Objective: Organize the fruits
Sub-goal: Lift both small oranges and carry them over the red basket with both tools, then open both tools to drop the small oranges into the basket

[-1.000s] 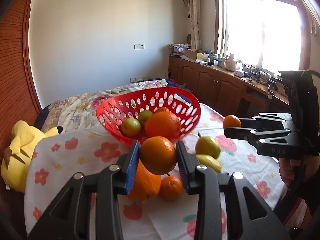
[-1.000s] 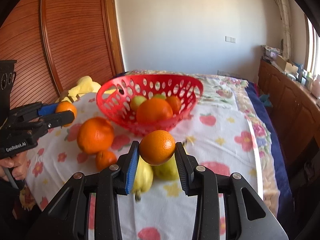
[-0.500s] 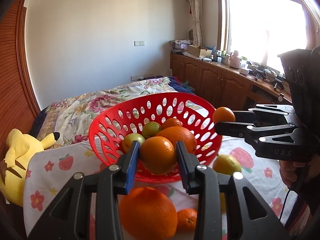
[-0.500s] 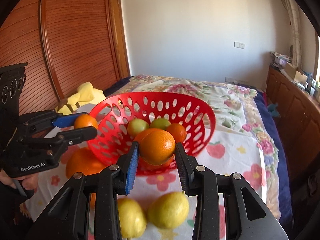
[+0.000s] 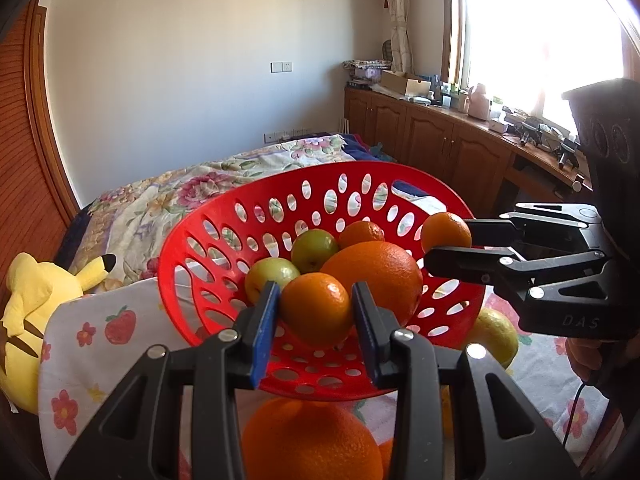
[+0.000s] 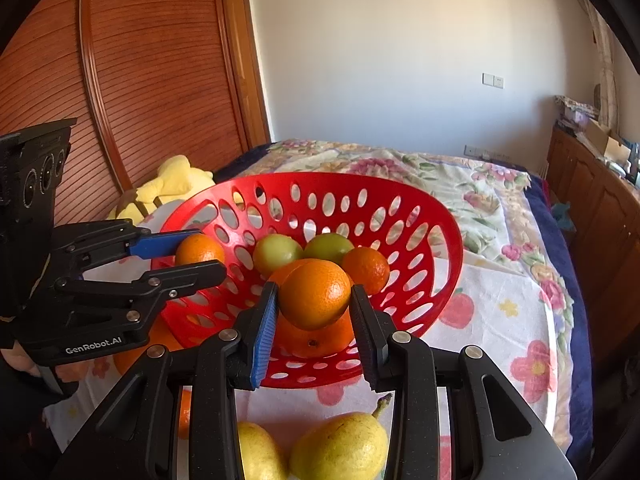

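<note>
- An orange (image 5: 316,309) is pinched by the left tool (image 5: 315,322) over the near rim of the red basket (image 5: 224,216).
- A second orange (image 6: 315,294) is pinched by the right tool (image 6: 314,320) over the same basket.
- Two green fruits (image 6: 277,254) and oranges are held inside.
- Pears (image 6: 340,448) lie near, on the flowered bed (image 6: 520,320).

Strong daylight pours through the window (image 5: 536,36), blown out to white glare above the wooden cabinets (image 5: 440,136). The wall (image 5: 180,80) left of the window is evenly lit. Fisheye bending curves straight edges, with dark vignetting at every corner; focus stays sharp throughout.
</note>
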`<move>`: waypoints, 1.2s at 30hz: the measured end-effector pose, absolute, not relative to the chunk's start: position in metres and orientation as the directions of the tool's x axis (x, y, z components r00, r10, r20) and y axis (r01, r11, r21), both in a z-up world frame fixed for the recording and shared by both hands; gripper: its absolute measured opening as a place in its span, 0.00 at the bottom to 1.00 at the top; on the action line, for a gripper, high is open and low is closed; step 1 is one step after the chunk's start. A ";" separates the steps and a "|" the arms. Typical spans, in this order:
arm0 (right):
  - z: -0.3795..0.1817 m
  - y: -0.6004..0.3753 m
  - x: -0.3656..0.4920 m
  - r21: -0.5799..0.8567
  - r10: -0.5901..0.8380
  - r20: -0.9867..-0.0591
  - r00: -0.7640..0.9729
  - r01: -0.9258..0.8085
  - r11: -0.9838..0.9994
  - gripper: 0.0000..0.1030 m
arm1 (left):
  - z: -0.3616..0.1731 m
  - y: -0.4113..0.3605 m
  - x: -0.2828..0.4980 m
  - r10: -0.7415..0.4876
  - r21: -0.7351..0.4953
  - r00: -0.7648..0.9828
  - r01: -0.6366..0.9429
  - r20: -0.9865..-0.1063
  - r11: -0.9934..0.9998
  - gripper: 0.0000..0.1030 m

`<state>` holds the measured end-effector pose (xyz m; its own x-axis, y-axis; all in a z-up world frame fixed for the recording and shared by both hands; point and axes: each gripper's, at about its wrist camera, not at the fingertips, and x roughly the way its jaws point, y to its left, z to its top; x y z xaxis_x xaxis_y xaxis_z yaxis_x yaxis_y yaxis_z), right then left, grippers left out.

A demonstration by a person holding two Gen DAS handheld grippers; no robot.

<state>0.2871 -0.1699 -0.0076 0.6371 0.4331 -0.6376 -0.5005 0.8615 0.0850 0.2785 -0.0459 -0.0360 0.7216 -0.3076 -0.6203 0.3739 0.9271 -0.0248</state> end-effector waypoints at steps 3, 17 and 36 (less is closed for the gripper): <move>-0.011 -0.168 0.288 0.089 0.435 -0.643 0.630 -0.503 0.860 0.35 | -0.040 -0.046 0.281 -0.304 -0.030 0.717 0.368 -0.627 0.929 0.34; -0.021 -0.158 0.284 0.097 0.441 -0.668 0.599 -0.518 0.850 0.35 | -0.037 -0.036 0.273 -0.302 -0.046 0.729 0.349 -0.614 0.936 0.38; -0.020 -0.142 0.276 0.097 0.454 -0.668 0.590 -0.536 0.839 0.35 | -0.033 0.000 0.245 -0.275 -0.064 0.759 0.295 -0.591 0.953 0.40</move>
